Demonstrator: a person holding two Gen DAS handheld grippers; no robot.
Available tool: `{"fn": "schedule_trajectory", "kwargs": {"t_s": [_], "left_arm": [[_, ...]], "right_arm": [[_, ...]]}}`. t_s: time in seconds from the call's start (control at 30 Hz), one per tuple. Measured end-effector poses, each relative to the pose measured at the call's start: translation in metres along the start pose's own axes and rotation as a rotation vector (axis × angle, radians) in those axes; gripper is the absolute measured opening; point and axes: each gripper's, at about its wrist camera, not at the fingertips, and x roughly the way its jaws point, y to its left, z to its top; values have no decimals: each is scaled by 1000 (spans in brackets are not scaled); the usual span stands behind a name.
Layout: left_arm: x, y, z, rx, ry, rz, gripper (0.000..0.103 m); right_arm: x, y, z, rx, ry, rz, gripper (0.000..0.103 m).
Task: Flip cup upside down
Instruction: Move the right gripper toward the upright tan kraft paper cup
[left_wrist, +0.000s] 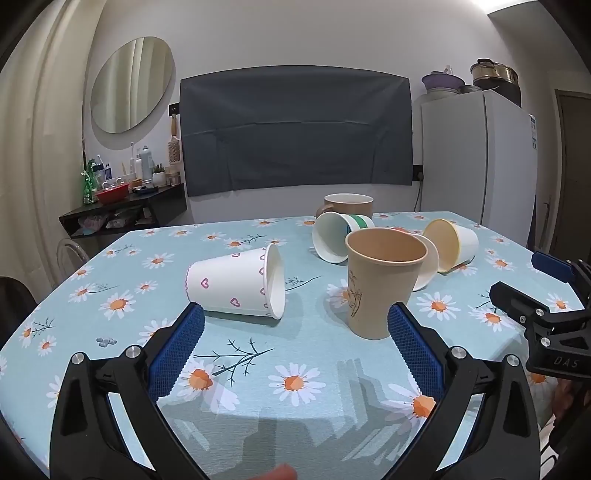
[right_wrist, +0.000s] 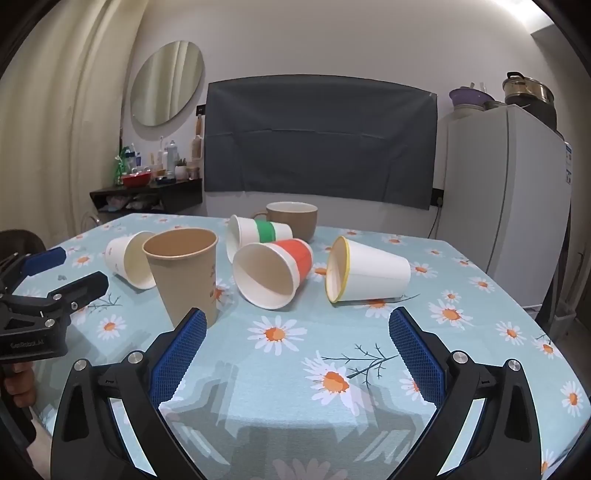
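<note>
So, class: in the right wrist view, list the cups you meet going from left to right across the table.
White paper cup on its side → upright brown paper cup → red-banded cup on its side → yellow-rimmed white cup on its side. The green-banded cup and the mug behind overlap these, so they are left out.

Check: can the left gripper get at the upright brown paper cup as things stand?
Probably yes. The left gripper is open, and the brown paper cup stands upright just ahead by its right finger, nothing between them. The heart-print cup lies on its side to the left, apart from it.
</note>
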Motion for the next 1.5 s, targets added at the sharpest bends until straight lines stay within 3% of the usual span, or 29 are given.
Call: {"fn": "schedule_trajectory", "kwargs": {"t_s": [1.07, 1.5], "left_arm": [[6, -8, 0, 56, 29, 18, 97], [23, -10, 6, 55, 116, -52, 97]], "right_arm": [[2, 0, 2, -6, 26, 10, 95], [13, -7, 4, 33, 87, 71, 95]]}}
